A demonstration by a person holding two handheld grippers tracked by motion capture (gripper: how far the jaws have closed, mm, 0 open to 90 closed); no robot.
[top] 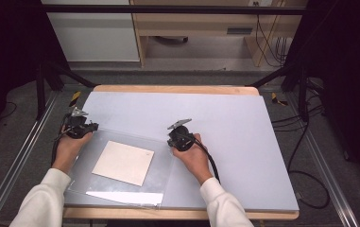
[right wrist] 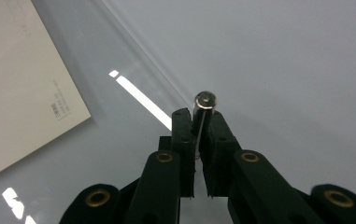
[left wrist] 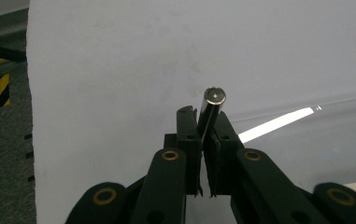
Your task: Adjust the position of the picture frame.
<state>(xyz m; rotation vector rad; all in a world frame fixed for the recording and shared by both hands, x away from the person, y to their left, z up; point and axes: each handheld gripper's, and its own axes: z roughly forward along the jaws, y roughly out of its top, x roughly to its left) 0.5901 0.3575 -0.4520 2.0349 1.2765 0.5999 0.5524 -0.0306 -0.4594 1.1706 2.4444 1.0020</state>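
A clear plastic sheet (top: 164,165) lies on the grey table mat (top: 225,127) with a beige square card (top: 123,162) at its middle. My left gripper (top: 81,126) is at the sheet's far left corner. In the left gripper view, it (left wrist: 207,122) is shut on a small metal cylinder (left wrist: 214,96) that stands up between the pads. My right gripper (top: 180,137) is at the far right corner, likewise shut (right wrist: 199,122) on a second metal cylinder (right wrist: 205,100). The card (right wrist: 21,84) and the sheet's edge (right wrist: 138,60) show to the left of the jaws.
The mat covers a wooden table (top: 173,89) and lies bare to the right of and beyond the sheet. Metal rails (top: 24,151) run along both sides. Black frame legs (top: 50,78) and cables (top: 310,142) stand off the table edges.
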